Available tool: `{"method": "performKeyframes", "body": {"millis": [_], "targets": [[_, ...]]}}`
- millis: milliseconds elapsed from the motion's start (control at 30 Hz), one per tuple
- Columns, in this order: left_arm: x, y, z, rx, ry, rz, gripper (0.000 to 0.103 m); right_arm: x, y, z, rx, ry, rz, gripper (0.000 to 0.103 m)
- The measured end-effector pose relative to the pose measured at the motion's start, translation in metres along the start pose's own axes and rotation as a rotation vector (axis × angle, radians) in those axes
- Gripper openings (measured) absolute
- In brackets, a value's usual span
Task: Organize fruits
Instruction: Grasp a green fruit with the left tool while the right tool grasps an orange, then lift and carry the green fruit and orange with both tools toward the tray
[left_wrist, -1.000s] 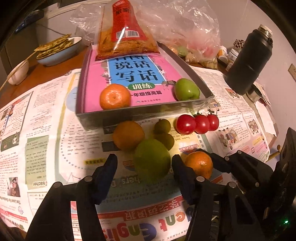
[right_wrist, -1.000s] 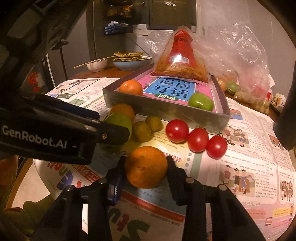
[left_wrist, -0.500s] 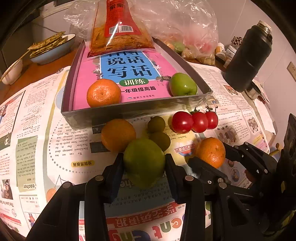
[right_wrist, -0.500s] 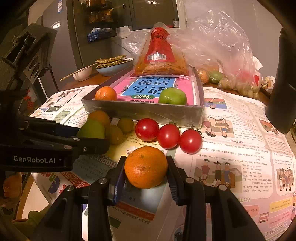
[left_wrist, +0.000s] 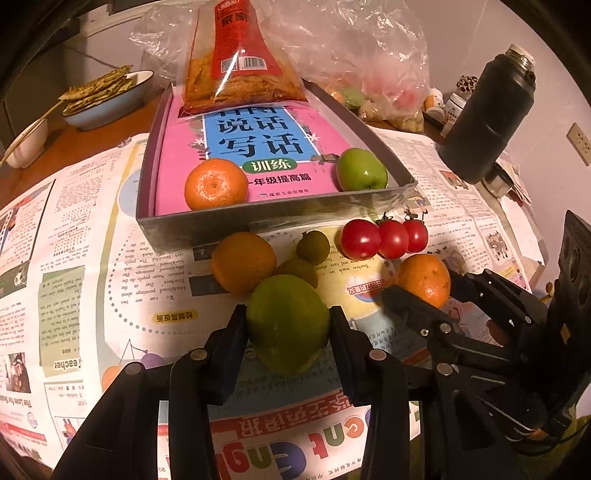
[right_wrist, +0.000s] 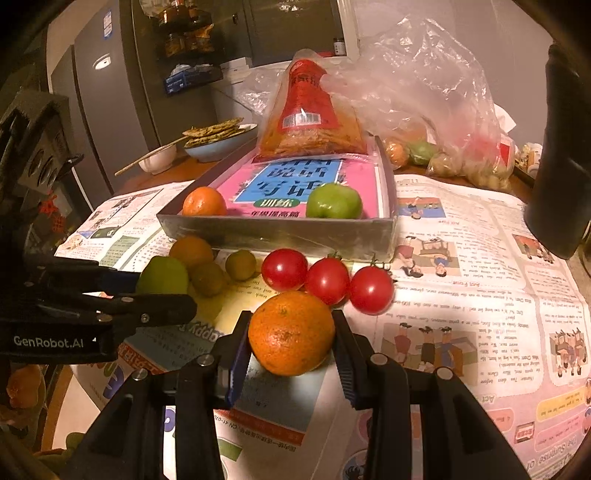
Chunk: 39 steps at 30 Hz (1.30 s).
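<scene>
Left gripper (left_wrist: 288, 332) pinches my green fruit (left_wrist: 287, 321), right gripper (right_wrist: 291, 339) an orange (right_wrist: 291, 332); before the tray (left_wrist: 273, 218), both undersides are hidden.

- Green, round fruit (left_wrist: 287, 322) between the black fingers of the left gripper (left_wrist: 286, 345).
- Orange mandarin (right_wrist: 291, 332), lightly speckled, in the right gripper (right_wrist: 291, 349), whose pads show a blue edge.
- Three glossy red tomatoes (right_wrist: 327, 280) with dark green stems.
- Two olive-green small fruits (left_wrist: 306, 254).
- Grey tray (left_wrist: 280, 218) with a pink book (left_wrist: 258, 147), blue panel, dark characters.
- In it an orange (left_wrist: 216, 184) and a bright green apple (left_wrist: 362, 170).
- White newspaper (left_wrist: 74, 266) with multicoloured print.
- Matte black flask (left_wrist: 487, 118).
</scene>
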<state>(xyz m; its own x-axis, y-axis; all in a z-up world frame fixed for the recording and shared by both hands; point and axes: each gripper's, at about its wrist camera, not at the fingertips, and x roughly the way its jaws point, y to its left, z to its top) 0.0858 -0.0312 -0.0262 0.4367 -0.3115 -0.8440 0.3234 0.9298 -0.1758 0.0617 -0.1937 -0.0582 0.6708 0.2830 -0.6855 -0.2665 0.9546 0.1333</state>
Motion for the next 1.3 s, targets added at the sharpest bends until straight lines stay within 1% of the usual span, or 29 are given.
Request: {"method": "performKeyframes", "body": {"millis": [300,433,633,867,1300], "targets": [[-0.018,-0.010,0.003,0.019,-0.036,0.008,0.045,-0.014,-0.006,0.005,0.020,-0.041,-0.002,0.042],[-0.023,-0.012,0.009,0.020,-0.039,0.012,0.045,-0.020,-0.006,0.010,0.017,-0.054,0.002,0.042],[-0.032,-0.017,0.018,0.043,-0.073,0.015,0.045,-0.028,-0.010,0.016,0.021,-0.080,0.001,0.042],[-0.032,-0.021,0.022,0.060,-0.064,0.005,0.045,-0.032,-0.015,0.016,0.037,-0.088,-0.008,0.042],[-0.032,-0.021,0.034,0.067,-0.073,0.007,0.045,-0.035,-0.015,0.026,0.032,-0.107,-0.005,0.042]]}}
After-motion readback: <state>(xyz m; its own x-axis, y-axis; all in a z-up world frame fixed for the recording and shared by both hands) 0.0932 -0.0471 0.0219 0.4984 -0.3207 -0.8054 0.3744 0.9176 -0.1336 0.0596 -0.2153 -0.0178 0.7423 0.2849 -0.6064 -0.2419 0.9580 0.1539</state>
